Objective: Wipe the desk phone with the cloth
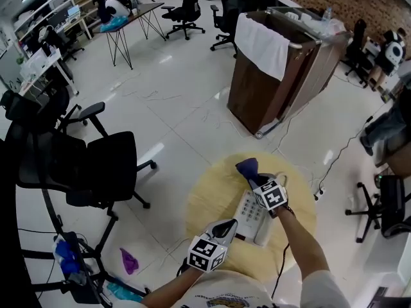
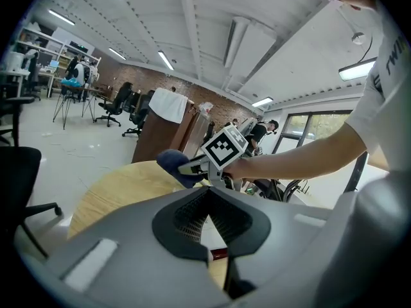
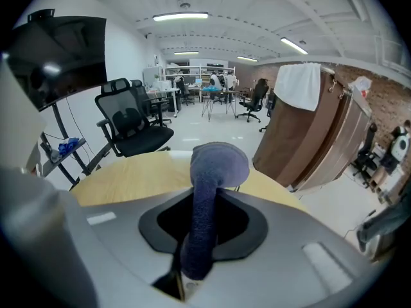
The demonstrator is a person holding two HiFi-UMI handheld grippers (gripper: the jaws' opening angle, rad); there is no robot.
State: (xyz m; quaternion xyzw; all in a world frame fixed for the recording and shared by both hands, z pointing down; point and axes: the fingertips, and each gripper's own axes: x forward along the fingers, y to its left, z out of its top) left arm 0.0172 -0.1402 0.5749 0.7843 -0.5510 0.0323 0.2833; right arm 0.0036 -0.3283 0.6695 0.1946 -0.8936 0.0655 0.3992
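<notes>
right tongs (image 1: pixel 255 179) clenched on soft, limp cloth (image 1: pixel 246 167), bunched at desk phone (image 1: pixel 252 213) far end | left tongs (image 1: pixel 226 226) closed, empty, at phone's near edge | phone on bench (image 1: pixel 212 201): light, rigid, likely slides; steady its body

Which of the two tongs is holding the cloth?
The right tongs, clamped on the dark blue cloth; the left tongs are shut with nothing between them.

The pale desk phone (image 1: pixel 252 213) lay right of the round worktop's (image 1: pixel 212 201) middle; the dark blue cloth (image 1: pixel 247 167) (bunched into a roll) was held over its far end.
</notes>
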